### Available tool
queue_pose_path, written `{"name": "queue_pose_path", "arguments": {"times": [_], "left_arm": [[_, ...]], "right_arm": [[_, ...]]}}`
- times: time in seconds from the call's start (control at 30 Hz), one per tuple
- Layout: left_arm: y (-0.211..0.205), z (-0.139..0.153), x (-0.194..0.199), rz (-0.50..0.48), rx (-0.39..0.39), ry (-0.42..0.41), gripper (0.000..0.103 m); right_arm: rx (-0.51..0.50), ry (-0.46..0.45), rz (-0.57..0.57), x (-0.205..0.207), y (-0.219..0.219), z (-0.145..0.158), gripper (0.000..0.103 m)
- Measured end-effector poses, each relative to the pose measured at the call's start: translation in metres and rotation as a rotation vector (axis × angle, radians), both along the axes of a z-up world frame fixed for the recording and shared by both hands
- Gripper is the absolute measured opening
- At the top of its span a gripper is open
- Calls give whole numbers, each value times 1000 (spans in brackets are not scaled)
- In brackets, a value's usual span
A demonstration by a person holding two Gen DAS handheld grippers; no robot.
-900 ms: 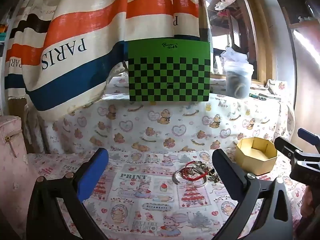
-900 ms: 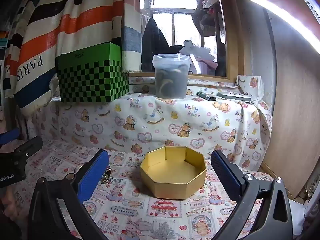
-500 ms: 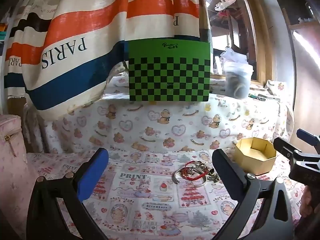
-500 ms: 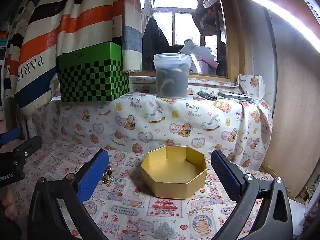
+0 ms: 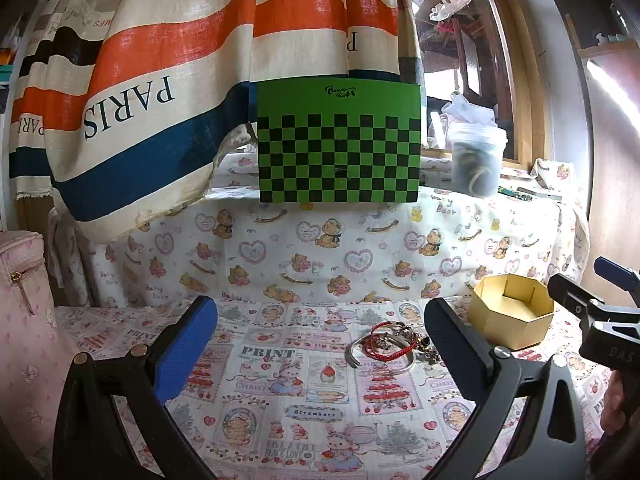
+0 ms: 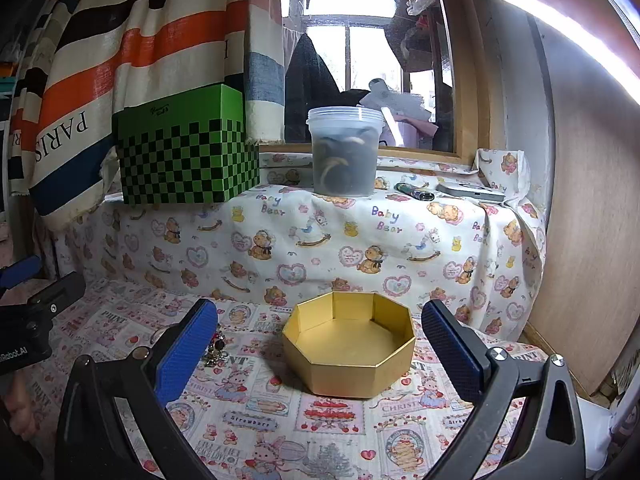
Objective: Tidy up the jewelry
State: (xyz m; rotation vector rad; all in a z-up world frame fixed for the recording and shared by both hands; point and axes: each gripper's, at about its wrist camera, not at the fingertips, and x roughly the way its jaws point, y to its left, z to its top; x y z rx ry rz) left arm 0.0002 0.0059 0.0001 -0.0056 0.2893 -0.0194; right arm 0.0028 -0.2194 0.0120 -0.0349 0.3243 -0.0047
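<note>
Left gripper is spread wide, nothing between its fingers, hovering above the printed tablecloth. Just ahead and a bit right of its centre sits the jewelry pile: a red cord bracelet looped over a silver bangle, with small dark charm pieces at the right edge, partly hidden by the right finger. All of it is tangled together on the cloth; none is in the box yet.

Risk here: closing on the pile as it lies would likely grab several pieces at once, or catch only the cord and drag the bangle along. The thin bangle lies flat on soft cloth, so the fingers may pinch fabric instead and pull the cloth, shifting everything.

Further right, the gold box stands open and empty, near the pile but not touching it. It looks light; a bump from either gripper could slide or tip it.

Right gripper is also wide and holding nothing, facing the box straight on. The charm pieces peek out beside its left finger. Both tools are close together around the pile, so reaching in at once risks a clash. Loose small charms could drop off on the way to the box.
</note>
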Motion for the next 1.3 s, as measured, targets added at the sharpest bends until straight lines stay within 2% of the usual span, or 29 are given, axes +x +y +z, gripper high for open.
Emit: {"name": "queue_pose_path", "arguments": {"times": [0.27,1.3], "left_arm": [[-6,0,-6,7,23,-19,103],[-3,-1,-2,14,19,-1,103]], "right_arm": [[-6,8,13,1,4,0,103],[-8,7,35,0,6,-2,103]]}}
